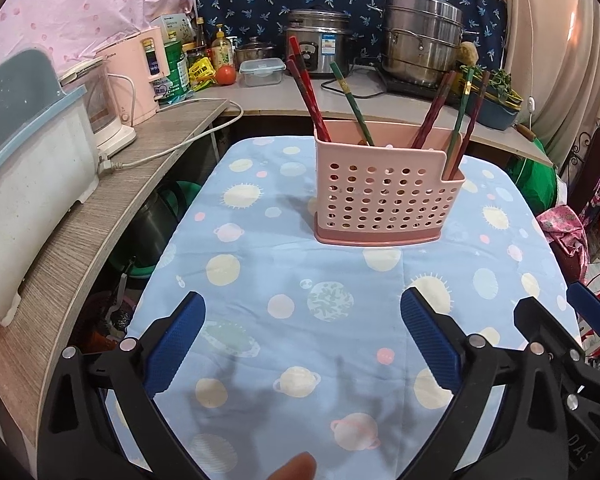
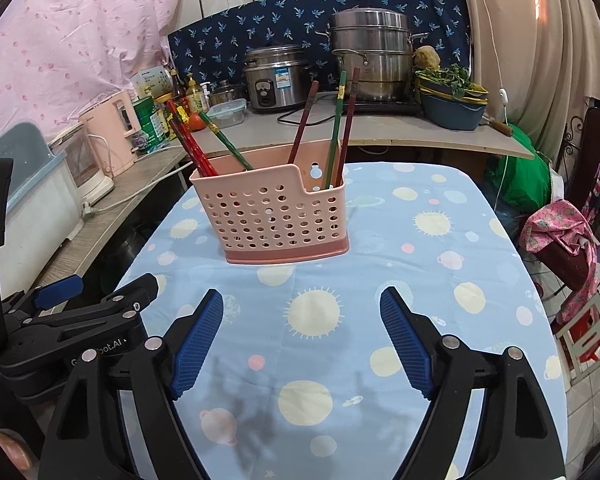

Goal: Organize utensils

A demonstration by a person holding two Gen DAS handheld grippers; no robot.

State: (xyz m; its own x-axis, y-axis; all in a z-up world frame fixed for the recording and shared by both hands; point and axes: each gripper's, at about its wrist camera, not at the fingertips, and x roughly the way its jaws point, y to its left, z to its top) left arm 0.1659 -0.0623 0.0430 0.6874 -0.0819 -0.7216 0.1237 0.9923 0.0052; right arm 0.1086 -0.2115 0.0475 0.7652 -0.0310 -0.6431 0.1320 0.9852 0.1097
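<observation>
Covering the bench [image 1: 340,320] in front of you is a pale blue cloth printed with planets and suns, and it is lying bare of loose utensils, which I am reading as the sorting being finished or nearly so. Standing upright near the middle of that cloth is the pink perforated plastic utensil holder [image 1: 384,196] on its darker pink base, well apart from both tools. It is keeping the red and green chopsticks [image 1: 308,92] leaning handle-up in two clusters, one in each end, so the holes are probably letting them drain and air.

You are holding the left tool [image 1: 302,344] low over the near edge, released, its blue ribbed pads wide apart with nothing between them. The right tool [image 2: 302,344] is sitting beside it, likewise released and gripping nothing.

Printed white lettering on the black body of the left tool is partly hidden; only "oot.AI" is reading clearly.
</observation>
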